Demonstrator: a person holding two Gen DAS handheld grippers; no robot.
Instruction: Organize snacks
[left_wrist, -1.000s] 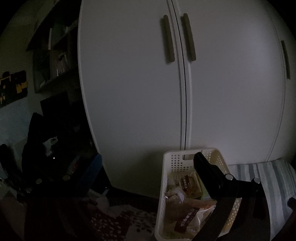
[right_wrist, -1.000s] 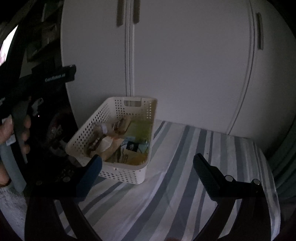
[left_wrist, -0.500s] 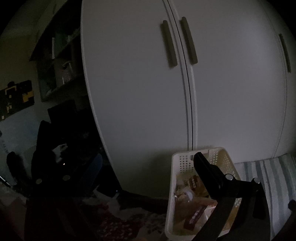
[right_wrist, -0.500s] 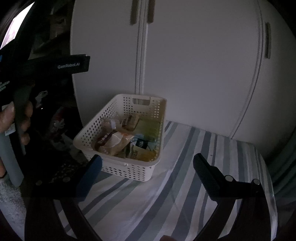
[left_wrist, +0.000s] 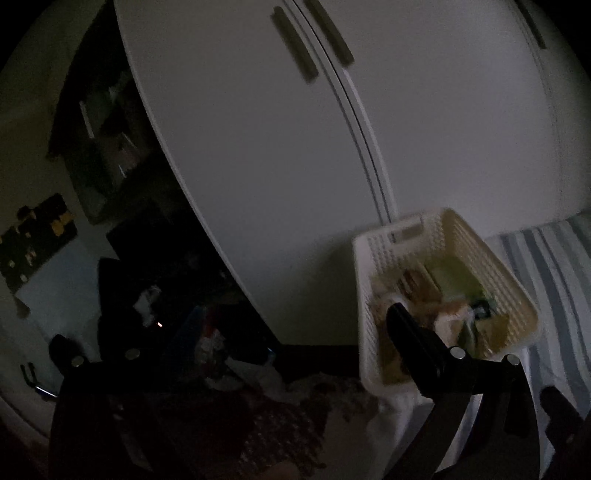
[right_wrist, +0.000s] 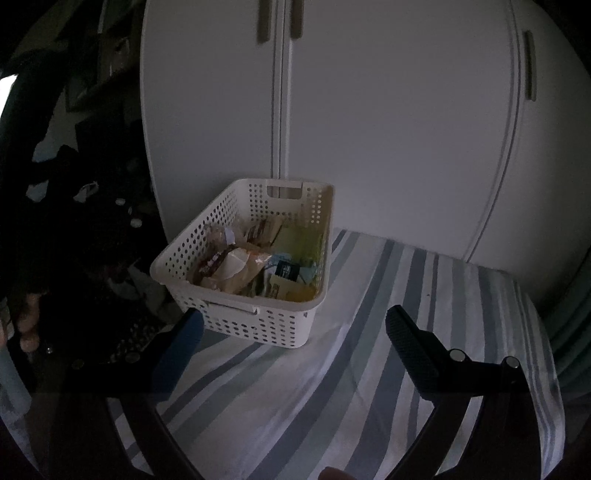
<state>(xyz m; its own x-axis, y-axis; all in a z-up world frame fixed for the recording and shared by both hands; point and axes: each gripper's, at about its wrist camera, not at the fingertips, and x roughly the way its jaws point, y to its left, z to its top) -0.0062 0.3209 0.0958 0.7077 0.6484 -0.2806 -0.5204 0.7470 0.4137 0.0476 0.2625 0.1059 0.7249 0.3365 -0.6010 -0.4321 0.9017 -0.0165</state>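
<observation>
A white perforated basket (right_wrist: 236, 317) sits at the left end of a striped cloth surface (right_wrist: 369, 369), filled with several wrapped snacks (right_wrist: 240, 262). My right gripper (right_wrist: 293, 328) hovers open just in front of the basket, nothing between its fingers. In the left wrist view the same basket (left_wrist: 369, 306) appears blurred at lower right, its snacks (left_wrist: 454, 306) a smear. My left gripper (left_wrist: 291, 328) is open and empty, held left of the basket over the dark floor; its left finger is barely visible in the gloom.
Tall white wardrobe doors (right_wrist: 369, 110) with grey handles rise right behind the basket. Dark shelves (left_wrist: 110, 129) and floor clutter (left_wrist: 221, 350) lie to the left. A person's hand (right_wrist: 26, 325) shows at the left edge of the right wrist view.
The left gripper swung left and tilted, so the basket slid right and blurred. The right gripper view shifted so the basket now sits nearer the centre, and the left device left most of that view.
</observation>
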